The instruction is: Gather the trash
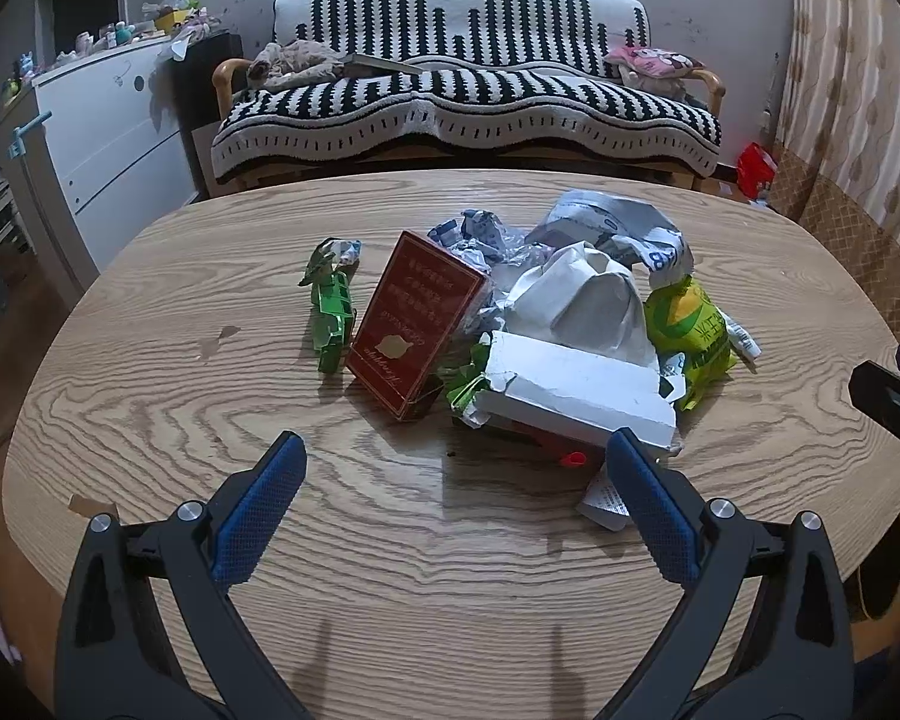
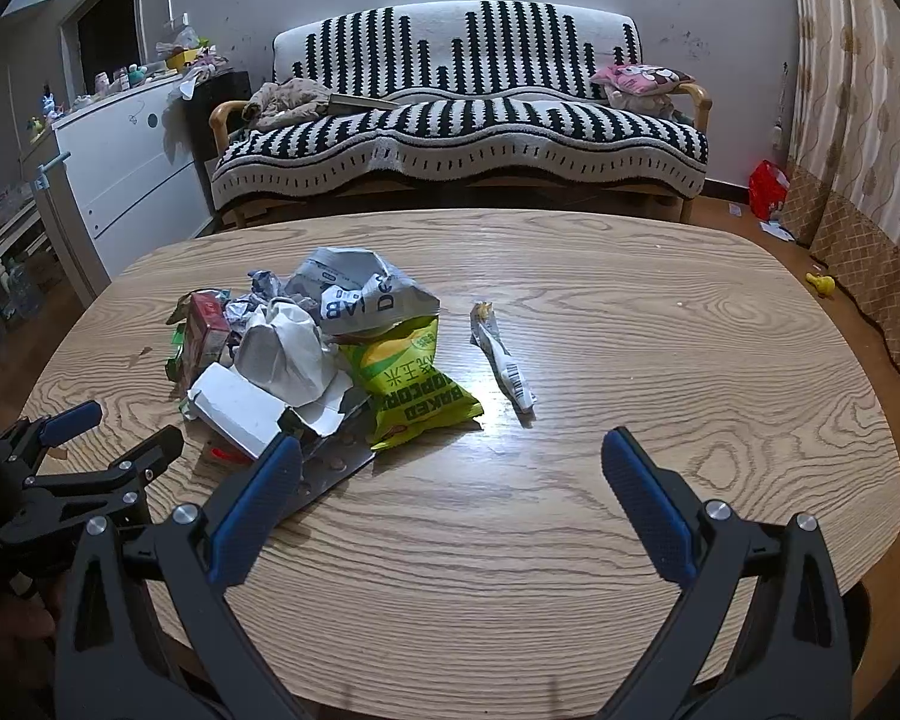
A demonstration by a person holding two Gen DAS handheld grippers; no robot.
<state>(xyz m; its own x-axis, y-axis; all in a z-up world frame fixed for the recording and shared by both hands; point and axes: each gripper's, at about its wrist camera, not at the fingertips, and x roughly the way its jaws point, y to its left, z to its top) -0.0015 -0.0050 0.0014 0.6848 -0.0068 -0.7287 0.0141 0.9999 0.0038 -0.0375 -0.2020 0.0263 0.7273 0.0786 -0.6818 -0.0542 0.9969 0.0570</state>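
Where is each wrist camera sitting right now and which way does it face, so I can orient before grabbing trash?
Left wrist: low over the near table edge, facing the sofa; red box and white carton ahead; own left gripper open, right gripper's tip at the right edge.
Right wrist: further right, same heading; popcorn bag ahead-left, slim wrapper ahead; own right gripper open, left gripper at the left edge.
Shared: the trash pile, table, sofa.
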